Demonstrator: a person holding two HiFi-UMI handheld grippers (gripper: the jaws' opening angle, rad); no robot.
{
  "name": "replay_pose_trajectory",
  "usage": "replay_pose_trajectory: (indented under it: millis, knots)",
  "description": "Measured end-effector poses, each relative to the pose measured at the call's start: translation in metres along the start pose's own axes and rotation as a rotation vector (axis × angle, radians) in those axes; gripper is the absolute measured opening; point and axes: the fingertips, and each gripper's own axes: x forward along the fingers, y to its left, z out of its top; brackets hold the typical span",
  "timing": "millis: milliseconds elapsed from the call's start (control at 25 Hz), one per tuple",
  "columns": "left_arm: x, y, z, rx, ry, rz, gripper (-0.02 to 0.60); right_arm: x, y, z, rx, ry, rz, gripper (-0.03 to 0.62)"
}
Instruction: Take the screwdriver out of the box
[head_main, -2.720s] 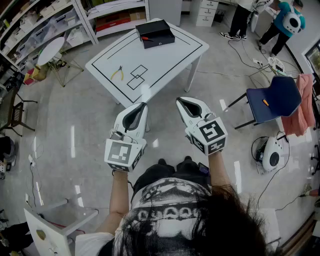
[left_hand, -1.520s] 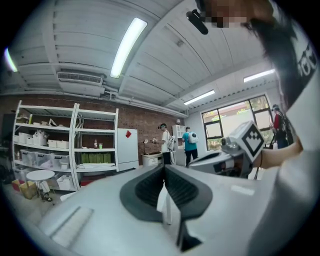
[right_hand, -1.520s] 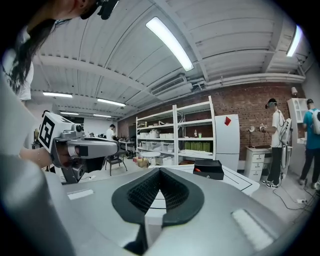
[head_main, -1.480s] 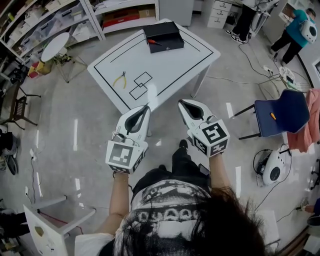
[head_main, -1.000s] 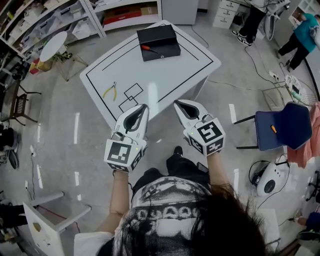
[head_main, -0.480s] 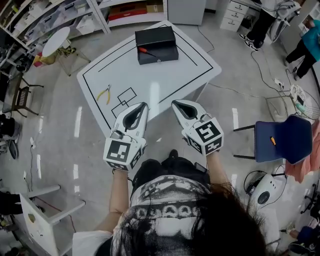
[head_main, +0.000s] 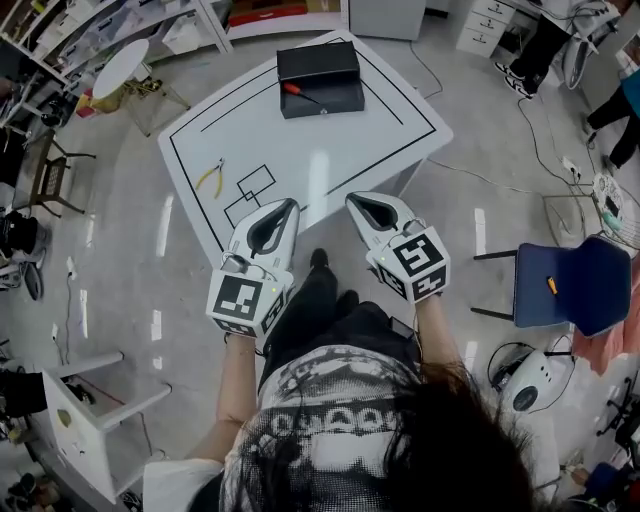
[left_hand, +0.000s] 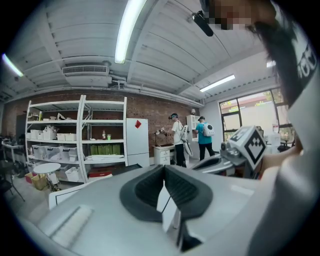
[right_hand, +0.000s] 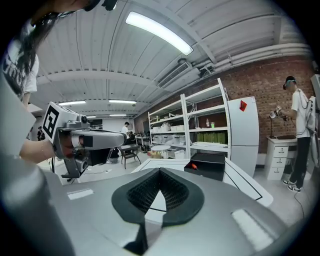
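My head camera looks steeply down, close above my left claw (head_main: 288, 203) and right claw (head_main: 352, 198). Each claw's camera faces nearly level past its tips; all share the table (head_main: 270, 130) ahead.

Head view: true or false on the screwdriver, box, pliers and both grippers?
1. The screwdriver lies at the box. True.
2. The left gripper holds the pliers. False: it is shut and empty, and the pliers lie on the table.
3. The right gripper is shut with nothing in it. True.
4. The box sits at the table's near edge. False: it is at the far end, away from both grippers.
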Motion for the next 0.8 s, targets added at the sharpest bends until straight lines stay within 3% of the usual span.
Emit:
replay_pose_trajectory:
  millis: [400, 800]
  knots:
    - [0.026, 0.03, -0.007, 0.002, 0.009, 0.02, 0.0, 0.032, -0.026, 0.002, -0.011, 0.017, 0.0, -0.002]
    - [0.075, 0.105, -0.008, -0.022, -0.001, 0.045, 0.0, 0.11, -0.069, 0.023, -0.031, 0.053, -0.001, 0.0]
